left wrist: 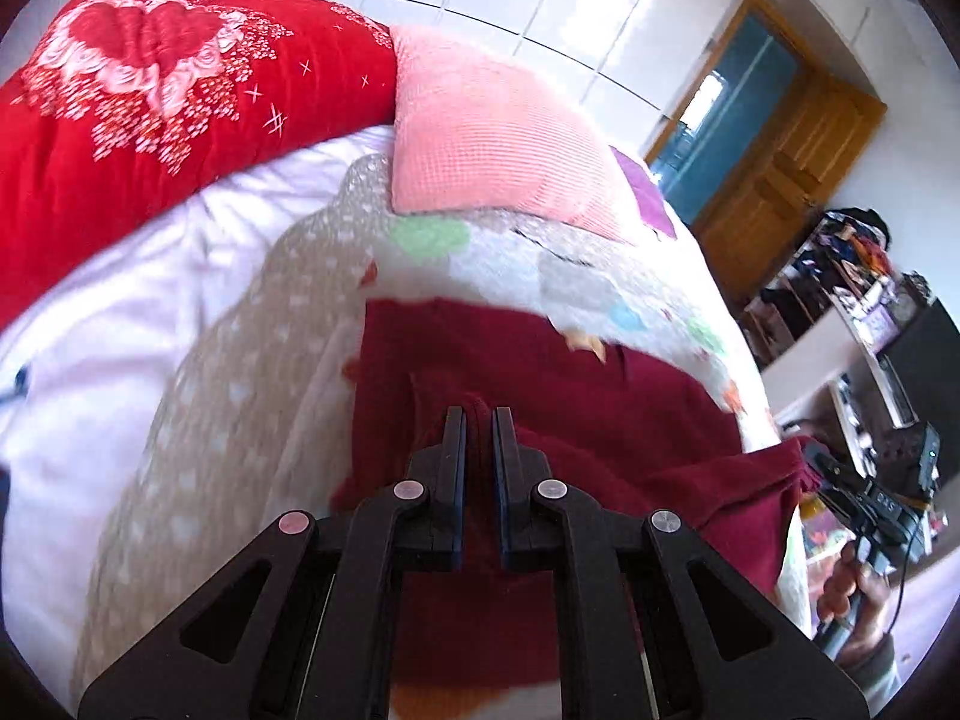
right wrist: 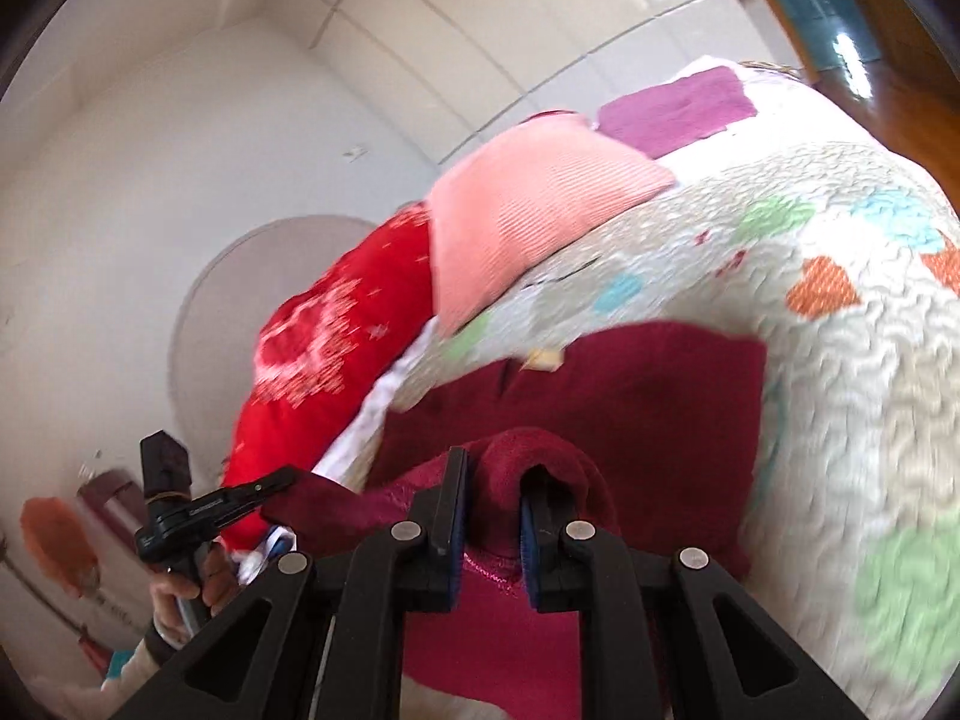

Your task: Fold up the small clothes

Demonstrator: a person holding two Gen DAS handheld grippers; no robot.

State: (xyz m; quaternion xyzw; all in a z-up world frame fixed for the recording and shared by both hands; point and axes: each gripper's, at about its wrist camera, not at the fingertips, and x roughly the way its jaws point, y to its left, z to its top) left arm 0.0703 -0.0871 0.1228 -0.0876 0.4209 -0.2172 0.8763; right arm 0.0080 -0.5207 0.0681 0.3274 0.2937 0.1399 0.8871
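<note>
We had the dark red garment point(left wrist: 540, 396) on the patchwork quilt point(left wrist: 600, 276) that covers the bed, its far part lying flat and its near edge lifted off the cover by both tools. The left gripper point(left wrist: 479, 420) was pinched tight on a thin fold of that near edge, its jaws almost together with the cloth between them. The right gripper point(right wrist: 493, 468) was clamped on a thicker bunch of the same garment, which humped over its right finger, so its jaws stood a little wider. We judged that two corners of one edge were held this way so that the near part could be carried over the flat part as a fold, and that this fold was under way, not finished. In the right wrist view the left tool and the hand point(right wrist: 180, 588) that bears it showed at the lower left, beside the raised edge. Farther out, a pink pillow point(left wrist: 492, 138) lay on the quilt near the head of the bed, with a bright red blanket point(left wrist: 150, 108) heaped beside it and a purple cloth point(right wrist: 678, 108) beyond. A wooden door point(left wrist: 774, 180) stood behind.
</note>
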